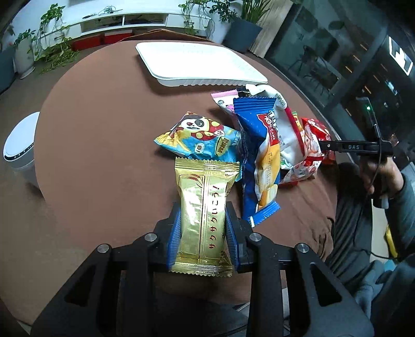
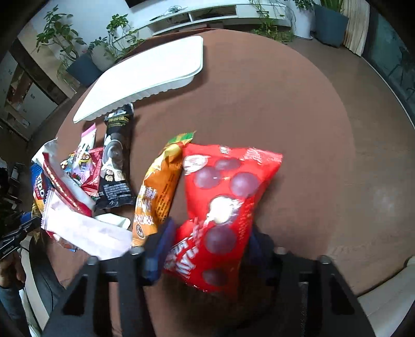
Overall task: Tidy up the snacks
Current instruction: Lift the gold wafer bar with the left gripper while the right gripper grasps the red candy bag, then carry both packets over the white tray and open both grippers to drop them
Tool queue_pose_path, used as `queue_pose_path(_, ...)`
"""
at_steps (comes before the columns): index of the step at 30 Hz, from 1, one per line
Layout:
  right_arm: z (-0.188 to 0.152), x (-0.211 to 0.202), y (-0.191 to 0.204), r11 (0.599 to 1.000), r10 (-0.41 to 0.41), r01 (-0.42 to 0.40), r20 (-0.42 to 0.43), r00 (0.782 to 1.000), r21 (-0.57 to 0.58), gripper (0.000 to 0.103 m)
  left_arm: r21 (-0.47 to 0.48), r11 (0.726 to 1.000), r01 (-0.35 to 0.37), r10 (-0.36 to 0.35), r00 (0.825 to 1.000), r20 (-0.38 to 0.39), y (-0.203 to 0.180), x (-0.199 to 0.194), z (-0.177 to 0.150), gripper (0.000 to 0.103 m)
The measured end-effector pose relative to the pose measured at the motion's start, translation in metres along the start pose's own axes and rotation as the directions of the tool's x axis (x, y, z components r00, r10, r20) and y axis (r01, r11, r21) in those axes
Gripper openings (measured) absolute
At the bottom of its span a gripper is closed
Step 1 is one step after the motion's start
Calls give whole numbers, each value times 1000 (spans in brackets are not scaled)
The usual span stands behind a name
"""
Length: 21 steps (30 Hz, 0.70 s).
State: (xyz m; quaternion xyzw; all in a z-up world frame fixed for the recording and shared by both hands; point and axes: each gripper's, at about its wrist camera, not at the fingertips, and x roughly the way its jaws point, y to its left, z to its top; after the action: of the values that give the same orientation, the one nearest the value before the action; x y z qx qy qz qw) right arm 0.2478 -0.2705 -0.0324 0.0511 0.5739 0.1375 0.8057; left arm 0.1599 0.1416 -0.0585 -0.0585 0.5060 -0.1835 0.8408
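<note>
My left gripper (image 1: 203,220) is shut on a gold snack packet (image 1: 205,217), held lengthwise between its blue pads. My right gripper (image 2: 211,238) is shut on a red snack bag with purple circles (image 2: 223,197). A white tray (image 1: 197,64) lies at the far side of the brown round table; it also shows in the right wrist view (image 2: 145,75). A pile of loose snacks lies between: a panda bag (image 1: 197,140), a blue packet (image 1: 256,160), an orange packet (image 2: 155,197) and a black packet (image 2: 115,166). The right gripper also shows at the right of the left wrist view (image 1: 324,146).
The brown table (image 1: 103,129) is round, with its edge near on the left. A white stool (image 1: 20,153) stands left of it. Potted plants (image 1: 243,28) and a white shelf (image 1: 124,20) stand behind. A person's arm (image 1: 384,176) is at the right.
</note>
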Motion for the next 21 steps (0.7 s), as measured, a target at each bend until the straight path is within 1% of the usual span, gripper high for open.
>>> queue_pose_path(1, 0, -1, -1, 1000, 4, -4, 4, 1000, 0, 38, -3, 1000, 4, -4, 1000, 5, 0, -1, -2, 29)
queue_pose_path(2, -1, -1, -2, 1000, 11, -11, 7, 1000, -1, 38, -7, 1000, 6, -6, 1000, 10, 0, -1, -1, 29)
queue_pose_path(4, -1, -4, -4, 1000, 27, -27, 17, 1000, 0, 32, -14, 1000, 12, -11, 1000, 19, 0, -2, 0, 29)
queue_pose_path(6, -1, -6, -4, 999, 36, -36, 26, 999, -2, 28, -20, 1000, 14, -14, 1000, 26, 1, -3, -1, 29)
queue_pose_path(13, -4, -16, -7, 997, 80, -81, 53, 995, 13, 26, -56, 998, 37, -34, 998, 55, 9, -7, 0, 29)
queue_pose_path(17, -2, -27, -21, 988, 132, -138, 85, 988, 69, 26, -77, 995, 59, -53, 995, 81, 14, -13, 4, 29)
queue_pose_path(21, 6, -38, -41, 976, 156, -172, 124, 980, 132, 26, -95, 993, 65, -53, 991, 126, 24, -24, 19, 29)
